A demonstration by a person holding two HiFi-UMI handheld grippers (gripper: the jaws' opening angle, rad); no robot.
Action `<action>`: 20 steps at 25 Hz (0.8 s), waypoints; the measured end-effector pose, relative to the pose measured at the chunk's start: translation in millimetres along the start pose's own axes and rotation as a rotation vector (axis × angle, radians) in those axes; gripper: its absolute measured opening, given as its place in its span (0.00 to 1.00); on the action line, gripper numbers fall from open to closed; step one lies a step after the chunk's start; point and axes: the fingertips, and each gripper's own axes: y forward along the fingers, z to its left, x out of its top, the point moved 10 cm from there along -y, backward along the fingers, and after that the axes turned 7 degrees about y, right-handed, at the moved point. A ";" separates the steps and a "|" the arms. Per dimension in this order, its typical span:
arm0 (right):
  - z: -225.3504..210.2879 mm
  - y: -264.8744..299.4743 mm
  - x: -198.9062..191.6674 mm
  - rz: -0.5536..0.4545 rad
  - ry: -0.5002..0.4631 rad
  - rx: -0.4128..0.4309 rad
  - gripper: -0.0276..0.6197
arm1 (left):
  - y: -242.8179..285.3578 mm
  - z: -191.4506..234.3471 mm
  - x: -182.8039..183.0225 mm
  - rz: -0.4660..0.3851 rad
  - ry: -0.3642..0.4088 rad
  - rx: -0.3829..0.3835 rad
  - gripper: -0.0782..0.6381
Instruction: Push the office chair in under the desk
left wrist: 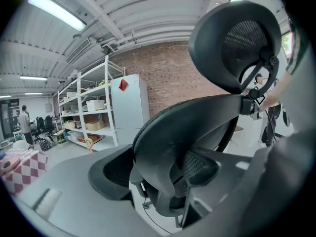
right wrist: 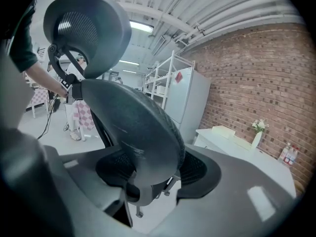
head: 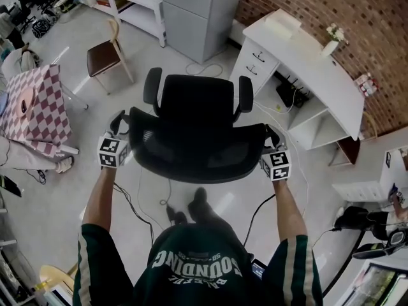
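Head view: cables [head: 278, 110] lie between office chair [head: 191, 132] and desk [head: 309, 65]

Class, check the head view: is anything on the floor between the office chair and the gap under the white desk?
Yes. A thin cable trails over the floor between the office chair and the desk, and a dark tangle of wires lies just under the desk's edge. Nothing bigger visibly blocks the way.
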 end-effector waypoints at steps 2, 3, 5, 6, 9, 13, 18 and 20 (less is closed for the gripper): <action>-1.7 -2.2 -1.5 0.006 0.013 -0.002 0.41 | -2.2 -4.6 -0.9 0.020 0.015 0.004 0.50; -3.5 -3.4 -1.8 0.008 0.021 -0.006 0.40 | -1.6 -6.7 -0.2 0.027 0.024 0.004 0.49; -5.0 -5.0 -1.6 0.013 0.033 -0.016 0.40 | 0.1 -9.2 1.3 0.029 0.027 0.002 0.49; -4.1 -5.2 -1.5 0.015 0.036 -0.019 0.40 | -0.2 -9.1 0.5 0.028 0.024 0.003 0.49; 0.1 -4.3 -0.8 0.019 0.048 -0.025 0.41 | -2.4 -6.5 1.2 0.027 0.018 0.006 0.49; 2.3 -7.3 -0.4 0.032 0.056 -0.037 0.41 | -5.4 -7.2 1.1 0.035 0.011 0.009 0.49; 7.8 -17.1 -3.7 0.032 0.058 -0.038 0.41 | -15.6 -11.2 -2.5 0.027 0.006 0.008 0.49; 12.5 -21.1 -5.4 0.029 0.052 -0.037 0.41 | -19.9 -11.4 -2.4 0.012 0.008 0.008 0.49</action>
